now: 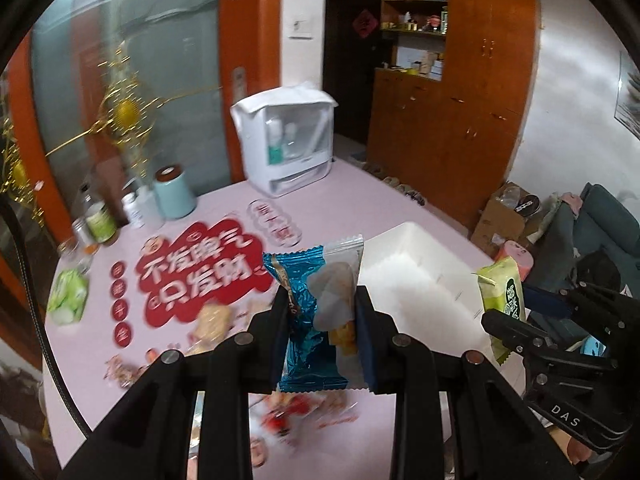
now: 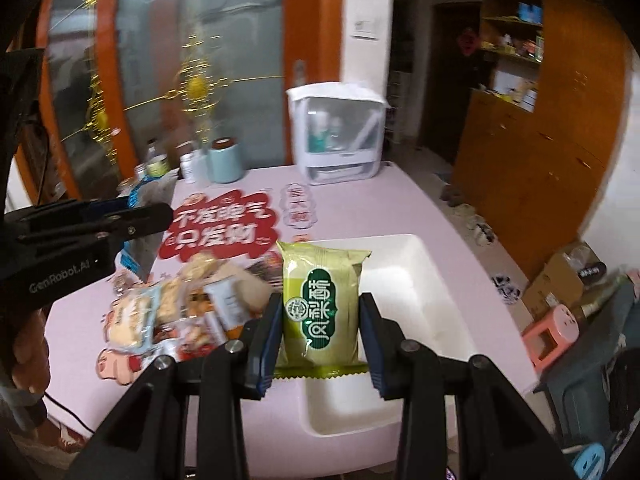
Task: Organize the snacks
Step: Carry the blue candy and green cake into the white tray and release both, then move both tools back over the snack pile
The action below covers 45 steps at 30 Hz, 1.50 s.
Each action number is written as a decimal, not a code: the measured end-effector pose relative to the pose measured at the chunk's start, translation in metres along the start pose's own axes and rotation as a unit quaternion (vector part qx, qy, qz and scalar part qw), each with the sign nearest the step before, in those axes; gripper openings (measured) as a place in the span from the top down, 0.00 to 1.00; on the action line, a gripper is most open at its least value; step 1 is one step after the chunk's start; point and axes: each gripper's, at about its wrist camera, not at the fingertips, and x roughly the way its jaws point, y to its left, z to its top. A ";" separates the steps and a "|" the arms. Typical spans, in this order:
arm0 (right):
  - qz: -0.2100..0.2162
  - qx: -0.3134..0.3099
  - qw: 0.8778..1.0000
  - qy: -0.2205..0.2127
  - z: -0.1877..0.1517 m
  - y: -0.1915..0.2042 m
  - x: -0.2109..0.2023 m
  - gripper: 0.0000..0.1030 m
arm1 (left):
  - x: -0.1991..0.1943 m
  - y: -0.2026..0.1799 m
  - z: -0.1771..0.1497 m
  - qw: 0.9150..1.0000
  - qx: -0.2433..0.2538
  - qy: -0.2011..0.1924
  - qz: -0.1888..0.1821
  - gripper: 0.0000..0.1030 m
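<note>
Left wrist view: my left fingers [image 1: 322,312] clamp a blue-and-white snack packet [image 1: 316,316], held upright above the pink surface [image 1: 352,184], beside the white tray [image 1: 416,276]. Loose snacks [image 1: 212,324] lie blurred underneath.

Right wrist view: my right fingers [image 2: 320,320] grip a green pastry packet [image 2: 322,304] by its sides, above the tray's [image 2: 432,280] left rim. The snack pile [image 2: 180,312] sits left of the tray.
</note>
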 end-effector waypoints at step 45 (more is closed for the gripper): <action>0.083 -0.032 0.990 0.106 -0.006 -0.118 0.117 0.41 | 0.131 -0.161 0.033 0.993 0.024 0.085 0.083 0.08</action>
